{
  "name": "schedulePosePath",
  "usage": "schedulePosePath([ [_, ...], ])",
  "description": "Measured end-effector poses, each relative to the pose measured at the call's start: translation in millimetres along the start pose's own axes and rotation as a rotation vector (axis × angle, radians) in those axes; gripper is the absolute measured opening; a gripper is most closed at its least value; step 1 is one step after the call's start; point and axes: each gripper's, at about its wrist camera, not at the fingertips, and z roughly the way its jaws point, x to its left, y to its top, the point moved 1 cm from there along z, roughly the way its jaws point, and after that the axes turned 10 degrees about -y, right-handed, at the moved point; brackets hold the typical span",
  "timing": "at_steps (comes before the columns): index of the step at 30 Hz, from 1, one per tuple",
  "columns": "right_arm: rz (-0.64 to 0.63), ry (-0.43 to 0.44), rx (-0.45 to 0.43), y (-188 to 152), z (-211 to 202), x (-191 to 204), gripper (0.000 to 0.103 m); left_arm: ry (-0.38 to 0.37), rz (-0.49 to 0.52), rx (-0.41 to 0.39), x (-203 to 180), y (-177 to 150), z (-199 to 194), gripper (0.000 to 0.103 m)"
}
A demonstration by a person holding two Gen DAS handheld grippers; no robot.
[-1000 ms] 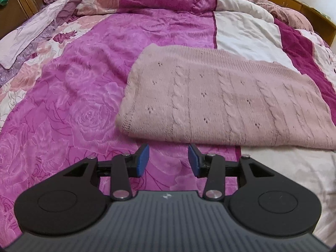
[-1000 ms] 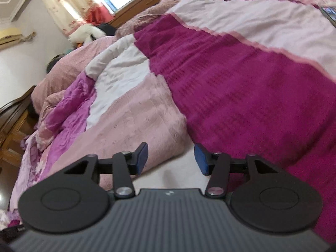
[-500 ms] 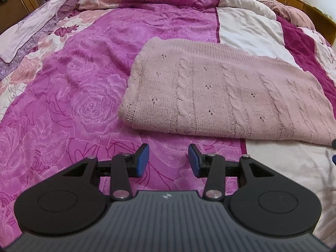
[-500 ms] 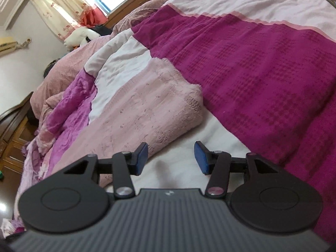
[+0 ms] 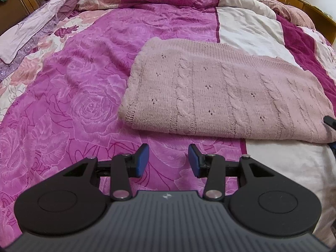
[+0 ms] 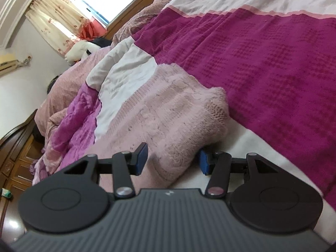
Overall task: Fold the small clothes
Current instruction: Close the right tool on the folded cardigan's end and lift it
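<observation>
Right gripper (image 6: 172,160) wide open, straddling sweater (image 6: 168,113) corner at 6 o'clock; may pinch top layer only. Left gripper (image 5: 168,160) open, empty, short of sweater edge at 12 o'clock, nothing pinning fold.

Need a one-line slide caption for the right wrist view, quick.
Right hand-held gripper, jaws open, straddling a corner of the folded pink knit sweater on the bed's quilt.
</observation>
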Motion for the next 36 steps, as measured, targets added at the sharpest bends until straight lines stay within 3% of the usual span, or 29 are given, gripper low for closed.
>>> schedulePosePath([
  [11,0.008,0.019,-0.028,6.0,19.3,14.6,0.051,0.013,-0.011,-0.005,8.5,0.6,-1.6,0.049],
  [14,0.003,0.021,-0.045,8.2,18.0,16.1,0.032,0.017,-0.017,-0.008,10.9,0.7,-3.8,0.049],
  [18,-0.019,0.036,-0.068,12.7,12.8,20.3,0.024,0.021,-0.023,-0.019,14.4,2.9,-8.4,0.049],
  [29,-0.037,0.019,-0.060,19.4,11.9,24.7,0.026,0.031,-0.088,0.026,26.7,4.9,-6.8,0.049],
  [36,-0.066,-0.044,-0.093,15.8,14.2,27.6,0.035,0.037,-0.092,0.033,26.4,3.9,-6.0,0.049],
])
